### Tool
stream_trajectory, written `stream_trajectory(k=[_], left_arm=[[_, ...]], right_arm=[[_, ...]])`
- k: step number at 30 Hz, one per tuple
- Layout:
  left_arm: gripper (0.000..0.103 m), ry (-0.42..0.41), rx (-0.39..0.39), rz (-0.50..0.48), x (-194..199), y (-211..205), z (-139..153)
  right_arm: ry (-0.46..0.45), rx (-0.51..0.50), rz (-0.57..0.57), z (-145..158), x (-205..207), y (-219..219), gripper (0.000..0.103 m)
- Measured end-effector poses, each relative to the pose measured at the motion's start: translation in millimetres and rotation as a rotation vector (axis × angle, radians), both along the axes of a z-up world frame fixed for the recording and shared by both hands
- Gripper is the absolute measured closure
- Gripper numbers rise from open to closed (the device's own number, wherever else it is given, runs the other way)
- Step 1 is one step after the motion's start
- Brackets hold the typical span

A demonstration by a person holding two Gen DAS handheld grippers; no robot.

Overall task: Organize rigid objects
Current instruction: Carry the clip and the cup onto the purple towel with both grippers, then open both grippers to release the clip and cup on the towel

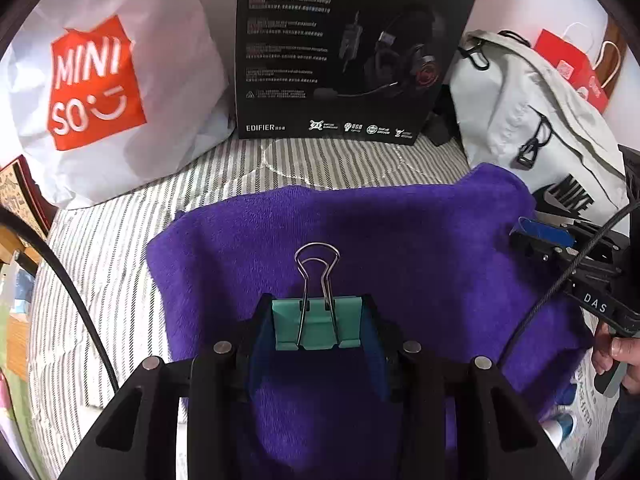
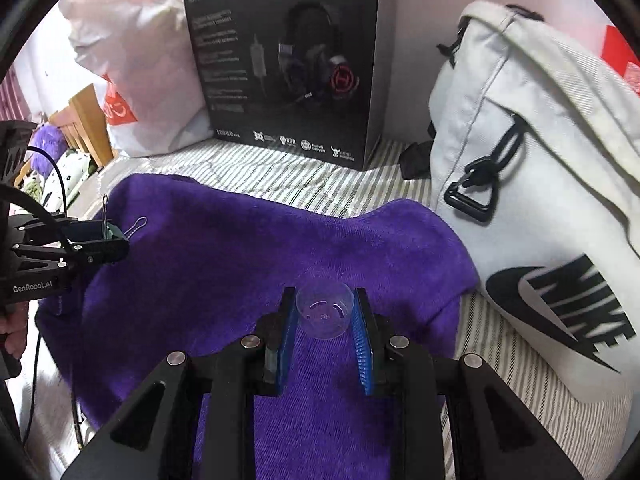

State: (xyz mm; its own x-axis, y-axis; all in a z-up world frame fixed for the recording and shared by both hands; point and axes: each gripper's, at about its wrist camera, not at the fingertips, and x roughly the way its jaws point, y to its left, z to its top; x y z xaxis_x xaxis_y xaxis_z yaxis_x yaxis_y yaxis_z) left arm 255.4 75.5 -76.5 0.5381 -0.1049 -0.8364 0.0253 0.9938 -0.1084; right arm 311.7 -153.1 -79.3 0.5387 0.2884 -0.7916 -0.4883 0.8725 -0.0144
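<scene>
My left gripper (image 1: 318, 312) is shut on a teal binder clip (image 1: 316, 326), whose silver wire handles stick up past the fingertips. It hangs above a purple towel (image 1: 400, 240) spread on a striped sheet. In the right wrist view my right gripper (image 2: 325, 312) is shut on a small clear plastic cup (image 2: 325, 314), also over the purple towel (image 2: 240, 260). The left gripper (image 2: 110, 240) with the binder clip (image 2: 108, 234) shows at the left edge of that view. The right gripper (image 1: 532, 240) shows at the right edge of the left wrist view.
At the back stand a white MINISO bag (image 1: 112, 92), a black headset box (image 1: 344, 48) and a white Nike backpack (image 2: 540, 184). A red paper bag (image 1: 572, 64) sits behind the backpack. A hand (image 1: 616, 356) holds the right gripper's handle. The striped sheet (image 1: 100, 280) lies around the towel.
</scene>
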Motion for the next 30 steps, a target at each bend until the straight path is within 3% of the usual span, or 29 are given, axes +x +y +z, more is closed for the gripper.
stream_trajectory(k=[7, 19, 21, 24, 25, 30], left_arm=[[0.063, 0.047, 0.031, 0.002, 15.2, -4.1, -14.3], [0.064, 0.054, 0.081, -0.008, 22.2, -9.8, -14.6], [0.063, 0.055, 0.089, -0.008, 22.1, -10.5, -15.0], [0.056, 0.062, 0.113, -0.027, 18.6, -13.0, -15.8], [0.052, 0.064, 0.117, -0.030, 17.1, -13.6, -16.0], [0.044, 0.075, 0.118, -0.011, 7.6, -10.1, -16.0]], right_arm=[[0.049, -0.041, 0.008, -16.2, 16.7, 7.2, 0.076], [0.101, -0.089, 0.028, -28.5, 25.0, 17.5, 0.075], [0.104, -0.101, 0.032, -29.7, 28.2, 21.1, 0.069], [0.107, -0.131, 0.024, -29.4, 29.6, 19.2, 0.049], [0.114, -0.132, 0.025, -28.7, 27.6, 15.0, 0.046], [0.119, -0.089, 0.027, -21.1, 13.6, 2.2, 0.046]])
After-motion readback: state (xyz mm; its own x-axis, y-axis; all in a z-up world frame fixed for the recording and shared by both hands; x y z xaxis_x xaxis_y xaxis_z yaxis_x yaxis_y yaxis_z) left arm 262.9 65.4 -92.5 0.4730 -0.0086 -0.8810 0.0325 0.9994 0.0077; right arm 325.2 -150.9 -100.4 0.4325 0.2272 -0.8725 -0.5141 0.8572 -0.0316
